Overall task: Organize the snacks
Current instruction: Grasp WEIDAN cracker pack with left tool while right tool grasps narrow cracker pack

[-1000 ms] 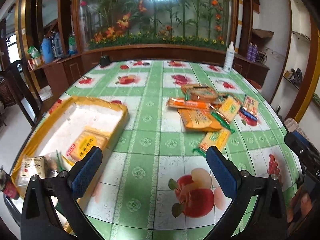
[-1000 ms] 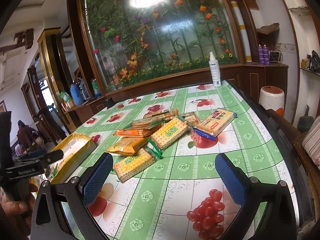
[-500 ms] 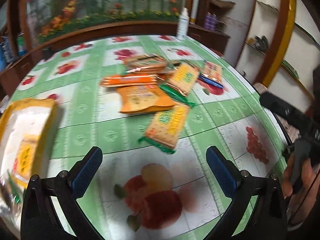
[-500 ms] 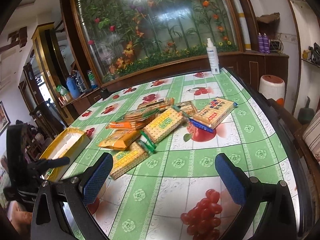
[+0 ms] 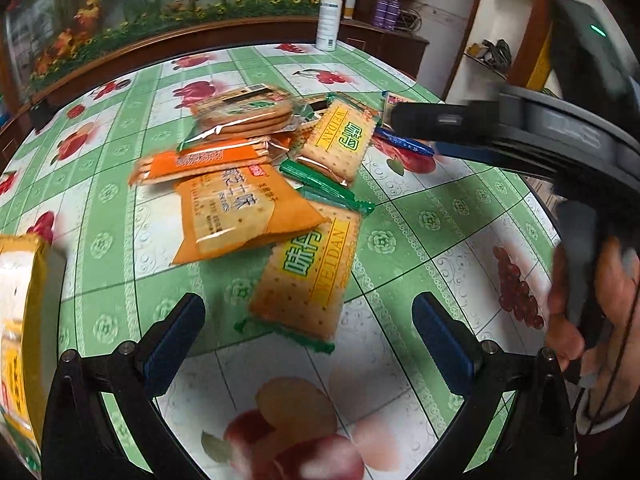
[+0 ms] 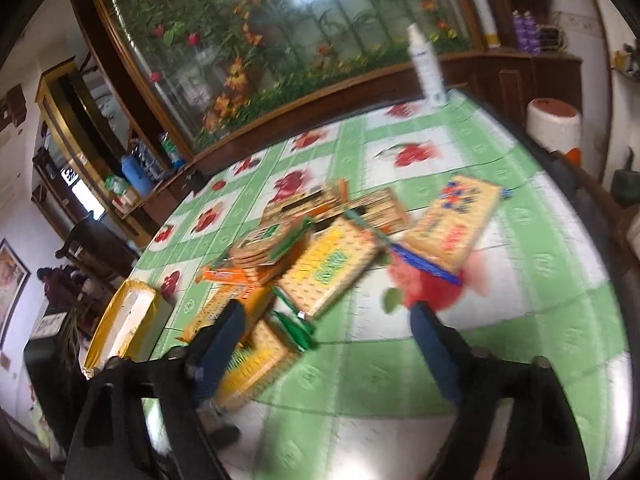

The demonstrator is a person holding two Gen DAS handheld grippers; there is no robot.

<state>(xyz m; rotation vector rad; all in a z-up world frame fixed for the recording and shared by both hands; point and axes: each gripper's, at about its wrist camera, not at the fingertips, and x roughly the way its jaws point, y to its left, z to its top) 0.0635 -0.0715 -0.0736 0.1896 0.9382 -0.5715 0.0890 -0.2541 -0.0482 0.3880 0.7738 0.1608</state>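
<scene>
Cracker packets (image 5: 304, 268) heaped on the green tablecloth (image 5: 440, 216), nearest packet just ahead of the left gripper (image 5: 308, 328), its jaws spread and empty, right gripper (image 6: 324, 340) over the heap, jaws closing, nothing pinched, yellow tray (image 6: 120, 320) to the left.

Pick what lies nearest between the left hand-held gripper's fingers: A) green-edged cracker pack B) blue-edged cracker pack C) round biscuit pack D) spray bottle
A: in the left wrist view the green-edged cracker pack lies on the table just ahead of the open left hand-held gripper, untouched by either finger; the rest of the pile lies further off.
</scene>
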